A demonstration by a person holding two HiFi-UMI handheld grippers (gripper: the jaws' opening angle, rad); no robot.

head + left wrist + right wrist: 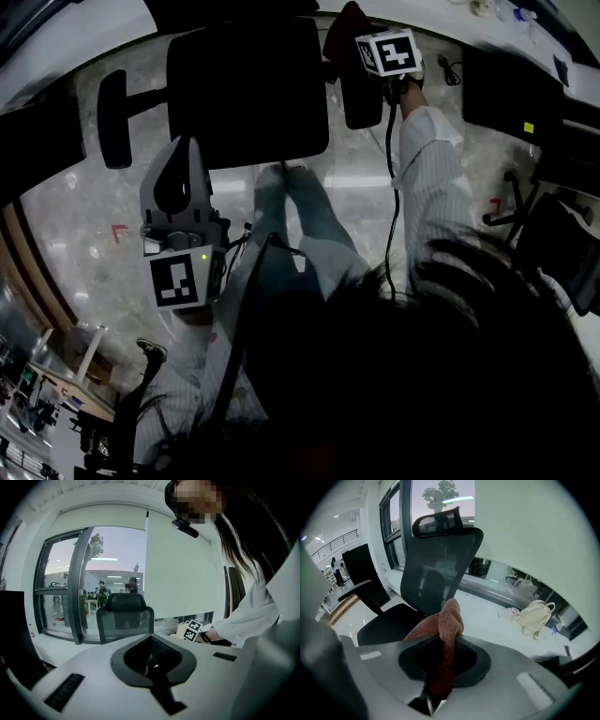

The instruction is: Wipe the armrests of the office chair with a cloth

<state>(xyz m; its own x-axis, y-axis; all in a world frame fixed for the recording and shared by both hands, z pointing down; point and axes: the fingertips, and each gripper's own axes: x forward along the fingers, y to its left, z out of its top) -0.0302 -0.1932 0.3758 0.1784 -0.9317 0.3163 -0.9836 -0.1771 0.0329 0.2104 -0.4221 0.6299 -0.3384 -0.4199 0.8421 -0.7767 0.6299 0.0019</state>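
Observation:
The black office chair shows from above, its seat (248, 89) flanked by a left armrest (114, 117) and a right armrest (361, 94). My right gripper (361, 37) is at the far end of the right armrest, shut on a reddish cloth (345, 21). In the right gripper view the cloth (447, 630) rises out of the closed jaws, with the mesh backrest (440, 559) and seat (386, 623) beyond. My left gripper (185, 142) hangs below the seat's front edge, shut and holding nothing. The left gripper view faces the chair (124, 616) over its own closed jaws.
A white desk (497, 625) runs under the window and carries a cream bag (534, 613). More black chairs or furniture (511, 89) stand at the right, with chair legs (516, 202) on the pale marble floor (84, 225). My own legs (300, 216) are in front of the seat.

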